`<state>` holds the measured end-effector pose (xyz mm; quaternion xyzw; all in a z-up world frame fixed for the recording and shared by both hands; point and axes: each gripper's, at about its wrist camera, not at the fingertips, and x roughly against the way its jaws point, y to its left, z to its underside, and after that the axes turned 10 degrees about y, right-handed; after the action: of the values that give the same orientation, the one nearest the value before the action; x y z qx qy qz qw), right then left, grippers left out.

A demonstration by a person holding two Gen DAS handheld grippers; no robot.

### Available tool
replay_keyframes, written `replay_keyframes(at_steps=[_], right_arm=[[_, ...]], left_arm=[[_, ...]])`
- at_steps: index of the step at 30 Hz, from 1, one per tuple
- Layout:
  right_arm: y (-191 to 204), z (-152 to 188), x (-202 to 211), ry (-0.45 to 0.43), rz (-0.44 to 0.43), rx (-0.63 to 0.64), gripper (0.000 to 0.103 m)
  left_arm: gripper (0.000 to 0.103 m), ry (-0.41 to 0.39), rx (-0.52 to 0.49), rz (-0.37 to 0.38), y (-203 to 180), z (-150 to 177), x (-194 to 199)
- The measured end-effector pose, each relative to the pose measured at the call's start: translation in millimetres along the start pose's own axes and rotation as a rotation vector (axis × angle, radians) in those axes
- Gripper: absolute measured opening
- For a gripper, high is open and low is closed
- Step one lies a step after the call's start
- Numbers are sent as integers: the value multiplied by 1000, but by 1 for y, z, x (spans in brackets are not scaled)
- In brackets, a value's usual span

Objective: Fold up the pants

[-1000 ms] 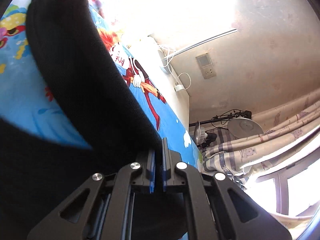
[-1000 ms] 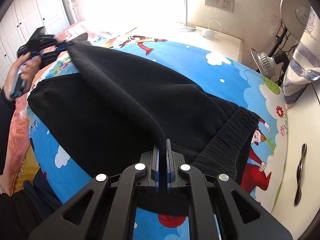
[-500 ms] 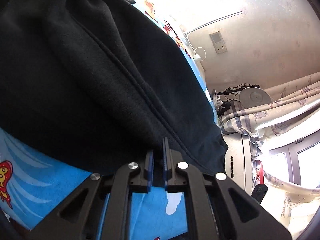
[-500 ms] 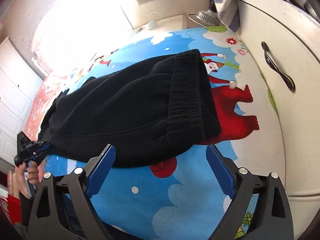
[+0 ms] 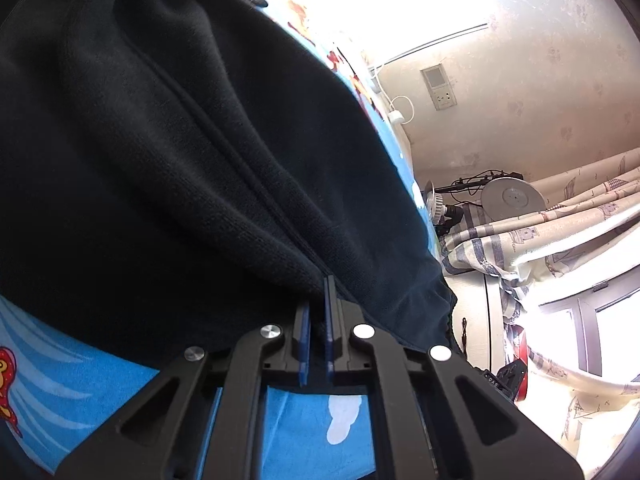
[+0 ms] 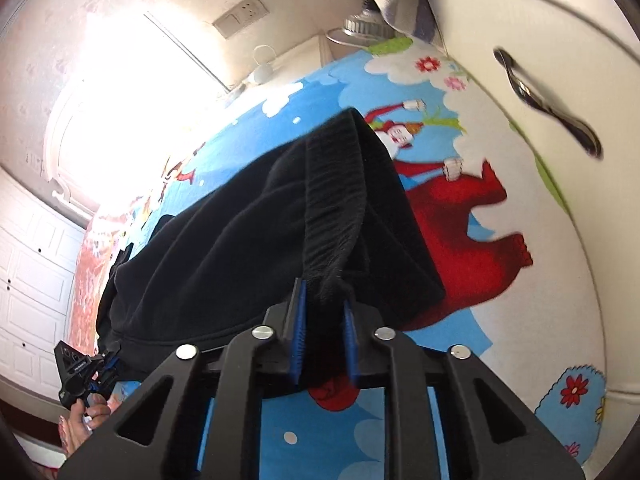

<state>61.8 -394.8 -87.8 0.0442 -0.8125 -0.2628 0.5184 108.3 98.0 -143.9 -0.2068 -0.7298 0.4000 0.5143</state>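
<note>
Black fleece pants (image 6: 240,232) lie folded lengthwise on a blue cartoon bedsheet (image 6: 400,420). My right gripper (image 6: 323,308) is closed on the near end of the ribbed waistband (image 6: 336,200), with the fabric bunched between its blue pads. My left gripper (image 5: 318,304) is shut on the pants (image 5: 180,160) at the leg end, at a seam. It also shows in the right wrist view (image 6: 80,372), held by a hand at the far left of the pants.
A white cabinet with a metal handle (image 6: 548,100) stands right beside the bed. A nightstand with a charger (image 5: 396,116), a lamp (image 5: 512,200) and striped curtains (image 5: 560,240) lie past the bed. White wardrobe doors (image 6: 32,272) are at the left.
My right gripper, which had opened and let go, moved to the waistband end and closed on it. My left gripper stays shut on the leg end, lowered onto the bed.
</note>
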Motion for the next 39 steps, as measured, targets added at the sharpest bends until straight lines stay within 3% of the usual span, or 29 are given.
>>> replay_keyframes(at_steps=[3, 6, 10, 12, 15, 17, 19, 21, 24, 29, 31, 32, 33, 34, 35, 37, 39], right_arm=[[21, -6, 24, -63, 21, 67, 14], [17, -2, 32, -95, 61, 70, 13], [-17, 7, -9, -8, 141, 10, 13], [-22, 14, -20, -10, 185, 18, 13], [-17, 13, -20, -13, 227, 41, 13], [-12, 14, -23, -18, 270, 63, 14], [-9, 16, -24, -24, 296, 74, 14], [-5, 17, -25, -27, 324, 89, 14], [-3, 18, -26, -29, 343, 103, 14], [-6, 19, -26, -31, 338, 91, 14], [-4, 19, -26, -30, 346, 95, 14], [-4, 18, -27, -28, 347, 97, 14], [-4, 18, -27, -24, 346, 98, 14], [-4, 17, -27, -20, 343, 97, 14], [-5, 16, -27, -17, 340, 97, 14], [-5, 16, -27, -14, 336, 99, 14], [-5, 16, -27, -16, 335, 102, 14]], left_arm=[[5, -35, -21, 4, -20, 6, 21], [5, -58, -23, -16, -28, 26, 36], [5, 19, 48, -59, 2, 44, 11], [5, 37, 61, -66, 12, 46, 3], [23, 27, 31, -119, 6, 44, 14], [31, -48, -32, -178, -6, 38, 36], [45, -152, -98, -342, -18, 23, 60], [53, -229, -190, -572, -31, -4, 72], [55, -249, -323, -891, -41, -55, 61], [55, -81, -538, -1172, -37, -121, -4], [54, 7, -553, -1273, -21, -142, -32], [49, 43, -551, -1300, -13, -151, -41], [22, 48, -545, -1310, -10, -157, -44], [15, 40, -517, -1307, -8, -162, -38], [10, 9, -493, -1247, -13, -165, -25], [8, -140, -412, -1144, -24, -161, 26], [8, -318, -237, -947, -18, -143, 104]])
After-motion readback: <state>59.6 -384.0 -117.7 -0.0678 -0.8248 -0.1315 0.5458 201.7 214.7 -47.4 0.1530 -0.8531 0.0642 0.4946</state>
